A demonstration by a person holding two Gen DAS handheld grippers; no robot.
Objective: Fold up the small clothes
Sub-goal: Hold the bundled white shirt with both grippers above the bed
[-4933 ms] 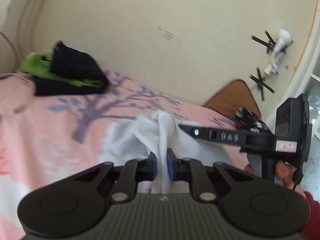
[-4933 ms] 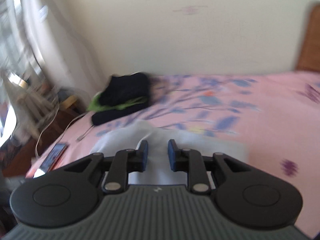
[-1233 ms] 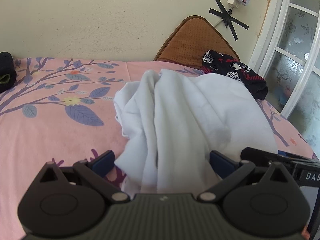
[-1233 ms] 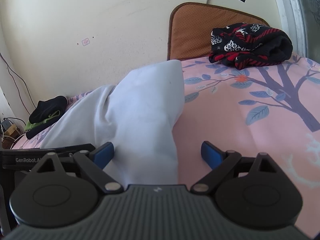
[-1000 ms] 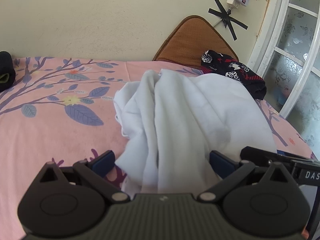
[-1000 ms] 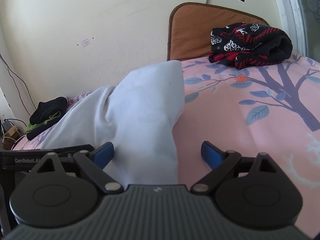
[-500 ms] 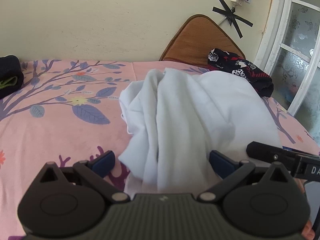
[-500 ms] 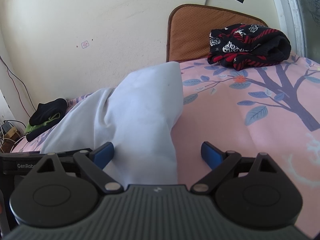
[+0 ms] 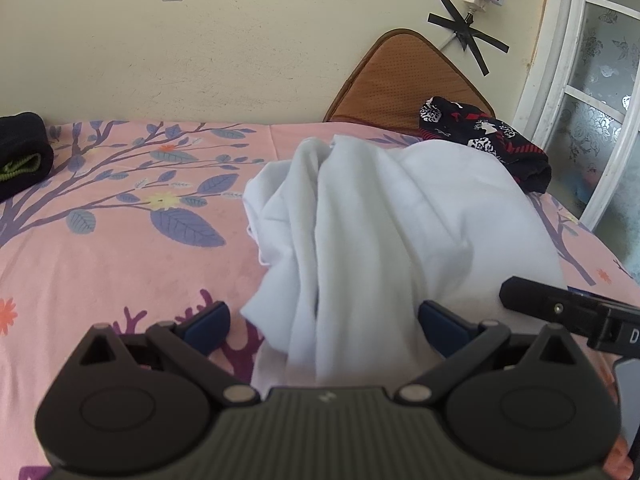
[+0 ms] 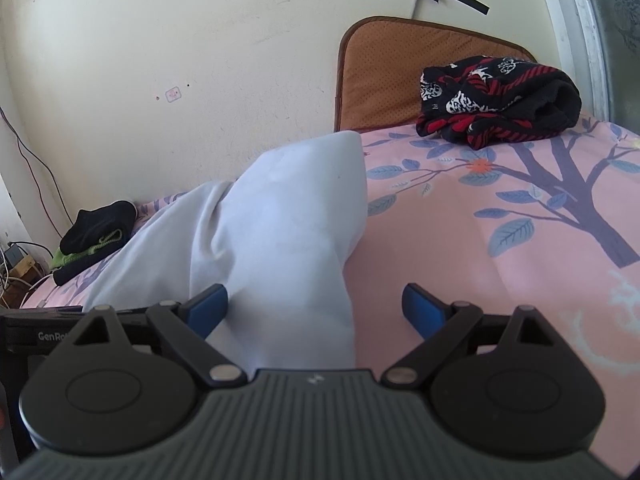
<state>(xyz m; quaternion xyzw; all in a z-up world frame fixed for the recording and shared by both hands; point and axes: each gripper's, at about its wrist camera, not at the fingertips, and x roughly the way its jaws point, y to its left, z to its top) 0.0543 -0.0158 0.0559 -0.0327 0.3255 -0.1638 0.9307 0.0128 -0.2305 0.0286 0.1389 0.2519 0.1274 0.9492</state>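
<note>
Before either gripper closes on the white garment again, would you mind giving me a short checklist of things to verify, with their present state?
1. Left gripper open: ok, jaws spread wide.
2. Right gripper open: ok, jaws spread wide.
3. White garment lying flat for a fold: not ok, it is bunched in a heap on the pink bedsheet.
4. Cloth between each gripper's jaws: ok, white fabric lies between both pairs.
5. Garment edges or corners found: cannot tell, they are lost in the folds.
6. Black and red patterned garment apart from the white one: ok in the right wrist view.
</note>
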